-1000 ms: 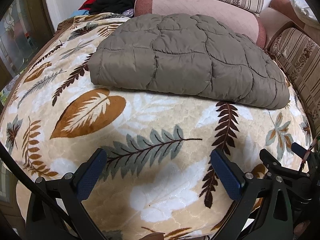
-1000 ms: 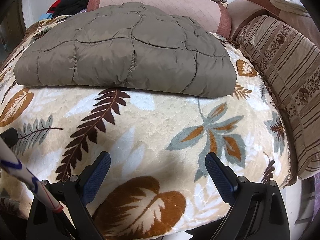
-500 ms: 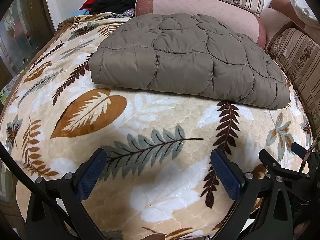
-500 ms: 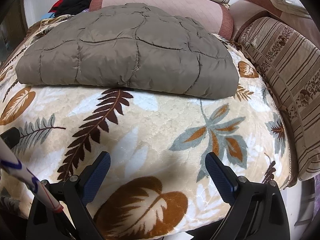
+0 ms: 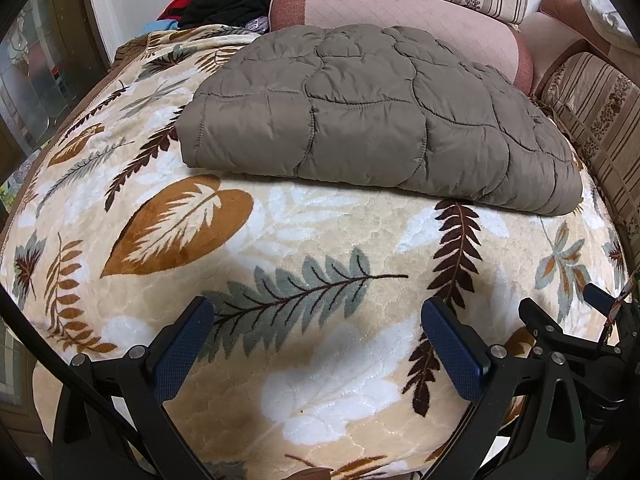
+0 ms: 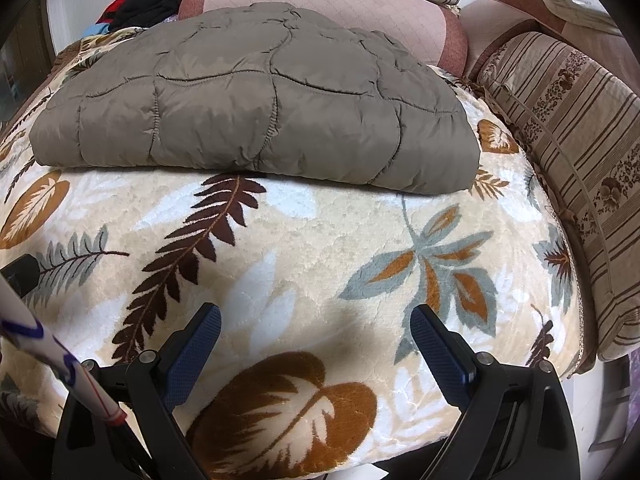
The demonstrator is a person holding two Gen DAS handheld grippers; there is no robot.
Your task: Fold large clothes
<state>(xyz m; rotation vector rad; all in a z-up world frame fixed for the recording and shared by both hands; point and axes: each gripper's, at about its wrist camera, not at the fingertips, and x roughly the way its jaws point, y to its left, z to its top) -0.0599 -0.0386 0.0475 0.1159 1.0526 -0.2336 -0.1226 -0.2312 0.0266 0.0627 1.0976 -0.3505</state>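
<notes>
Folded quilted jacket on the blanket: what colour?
Taupe grey-brown quilted jacket; clearest in right wrist view.

The folded jacket [image 5: 372,120] lies on the blanket [image 5: 320,232] at 12 o'clock, cushions [image 5: 400,12] behind it, another cushion [image 6: 568,152] at 2 o'clock.
</notes>
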